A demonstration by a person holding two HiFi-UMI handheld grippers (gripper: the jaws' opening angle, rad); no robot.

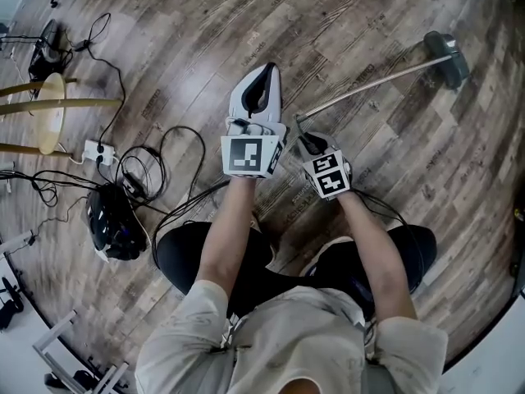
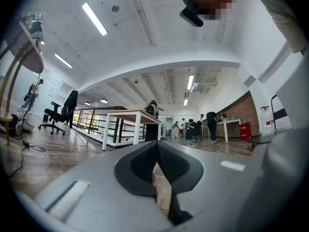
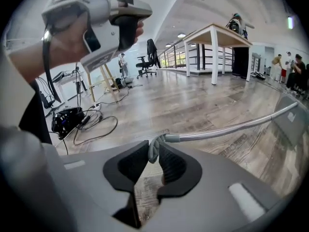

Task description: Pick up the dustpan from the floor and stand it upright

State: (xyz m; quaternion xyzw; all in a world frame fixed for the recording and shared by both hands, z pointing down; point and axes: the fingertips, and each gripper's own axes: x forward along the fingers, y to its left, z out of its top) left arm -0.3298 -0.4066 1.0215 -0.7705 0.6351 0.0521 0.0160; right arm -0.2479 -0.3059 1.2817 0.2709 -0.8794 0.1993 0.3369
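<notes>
A long-handled dustpan lies on the wood floor; its dark pan (image 1: 449,56) is at the far right and its thin metal handle (image 1: 369,84) runs back toward me. My right gripper (image 1: 300,126) is shut on the grey loop at the handle's near end (image 3: 154,146), which sits pinched between the pads while the handle (image 3: 227,128) stretches off to the right. To its left, my left gripper (image 1: 267,71) points away from me with the pads together and nothing between them. In the left gripper view, that gripper (image 2: 156,146) faces across the room, level with the floor.
A wooden stool (image 1: 49,109) stands at the far left. Near it lie a white power strip (image 1: 94,150), tangled black cables (image 1: 164,162) and a black bag (image 1: 111,220). A white-legged table (image 3: 212,37) and several people are far across the room.
</notes>
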